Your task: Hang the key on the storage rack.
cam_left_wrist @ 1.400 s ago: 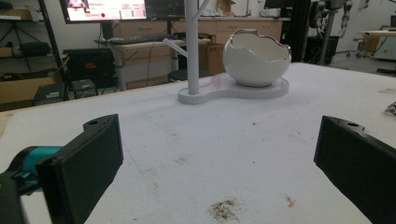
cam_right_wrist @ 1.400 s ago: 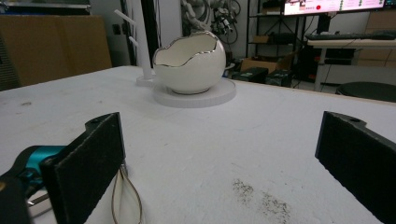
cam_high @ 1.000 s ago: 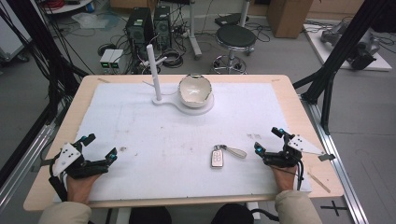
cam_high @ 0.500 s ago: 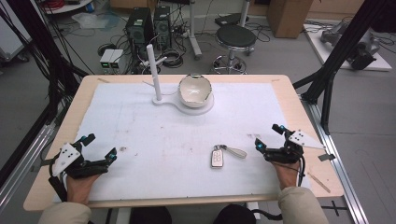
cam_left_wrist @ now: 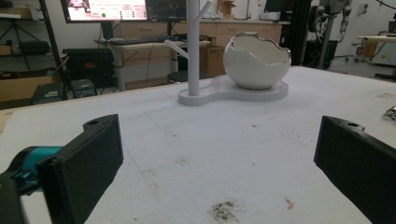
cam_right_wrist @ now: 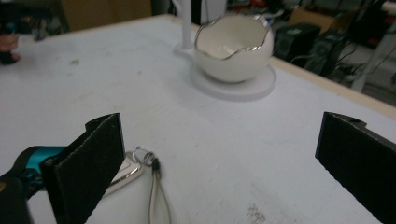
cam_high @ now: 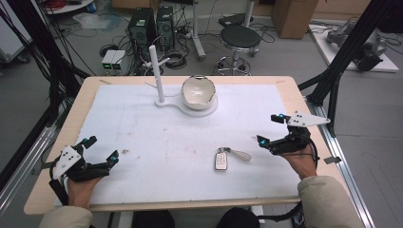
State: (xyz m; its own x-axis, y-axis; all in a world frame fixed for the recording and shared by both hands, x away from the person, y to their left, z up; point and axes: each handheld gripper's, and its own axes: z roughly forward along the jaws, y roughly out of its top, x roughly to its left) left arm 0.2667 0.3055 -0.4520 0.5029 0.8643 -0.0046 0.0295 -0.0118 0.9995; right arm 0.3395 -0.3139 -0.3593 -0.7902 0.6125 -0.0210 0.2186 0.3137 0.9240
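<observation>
Key fob [cam_high: 221, 159] front-right on table [cam_high: 123, 95]; bowl [cam_high: 197, 91] far centre; stand [cam_high: 155, 71] left of bowl.

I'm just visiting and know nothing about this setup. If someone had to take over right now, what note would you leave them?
Left gripper: open, holding nothing, low over the near left of the table.
Right gripper: open, holding nothing, just right of the key fob.
Key fob: lies flat on the white mat with its strap trailing toward the right gripper.
Bowl: eggshell-shaped, seems empty, on a white base at the far side, next to a branched post.
Done: nothing grasped yet.
Left: probably picking up the fob with the right gripper; where it goes is only a guess, likely bowl or post.
</observation>
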